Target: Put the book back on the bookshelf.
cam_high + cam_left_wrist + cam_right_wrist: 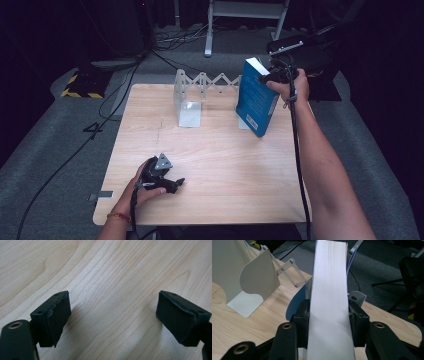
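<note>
The right gripper [329, 322] had its two black jaws pressed on either side of a thick blue-covered book [329, 302], white page edges facing the camera. A white metal accordion bookend [254, 285] stood on the light wooden table [234, 325] left of it.

Overhead light falls brightly on the wooden table [225, 150], surroundings sink into darkness, and close views stay sharp.

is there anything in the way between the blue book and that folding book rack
Nothing visible. The right tongs hold the blue book upright at the right end plate of the rack, with bare table between the plates.
</note>
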The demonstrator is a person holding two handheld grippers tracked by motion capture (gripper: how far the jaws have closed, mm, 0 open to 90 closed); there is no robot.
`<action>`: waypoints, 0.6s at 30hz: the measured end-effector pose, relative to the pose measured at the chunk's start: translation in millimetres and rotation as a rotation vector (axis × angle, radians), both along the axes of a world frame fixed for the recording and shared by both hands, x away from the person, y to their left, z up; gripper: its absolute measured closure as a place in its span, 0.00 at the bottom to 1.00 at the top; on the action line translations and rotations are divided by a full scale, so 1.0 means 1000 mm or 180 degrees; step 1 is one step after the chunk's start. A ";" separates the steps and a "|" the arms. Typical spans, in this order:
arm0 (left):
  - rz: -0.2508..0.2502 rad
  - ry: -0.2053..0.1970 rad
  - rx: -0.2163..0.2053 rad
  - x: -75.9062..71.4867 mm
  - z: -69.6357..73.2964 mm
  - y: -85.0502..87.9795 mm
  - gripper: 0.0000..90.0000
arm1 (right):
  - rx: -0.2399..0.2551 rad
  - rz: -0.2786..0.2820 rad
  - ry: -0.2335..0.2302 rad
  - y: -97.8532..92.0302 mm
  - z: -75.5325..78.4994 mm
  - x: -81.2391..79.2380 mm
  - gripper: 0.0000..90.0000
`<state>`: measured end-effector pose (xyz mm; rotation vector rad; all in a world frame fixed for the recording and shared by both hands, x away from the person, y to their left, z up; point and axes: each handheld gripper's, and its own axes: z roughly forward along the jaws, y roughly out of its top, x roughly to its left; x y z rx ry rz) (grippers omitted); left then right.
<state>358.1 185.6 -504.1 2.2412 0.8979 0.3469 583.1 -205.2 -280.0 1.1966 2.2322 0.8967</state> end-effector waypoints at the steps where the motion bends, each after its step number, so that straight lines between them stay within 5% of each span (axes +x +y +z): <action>1: -0.0001 -0.0002 0.0000 0.000 0.000 0.000 0.15 | -0.0007 0.0007 0.0006 -0.001 0.000 -0.001 0.65; 18: -0.0017 0.0017 -0.0013 0.001 0.000 -0.002 0.14 | 0.0023 0.0009 -0.0112 -0.007 -0.005 -0.012 0.62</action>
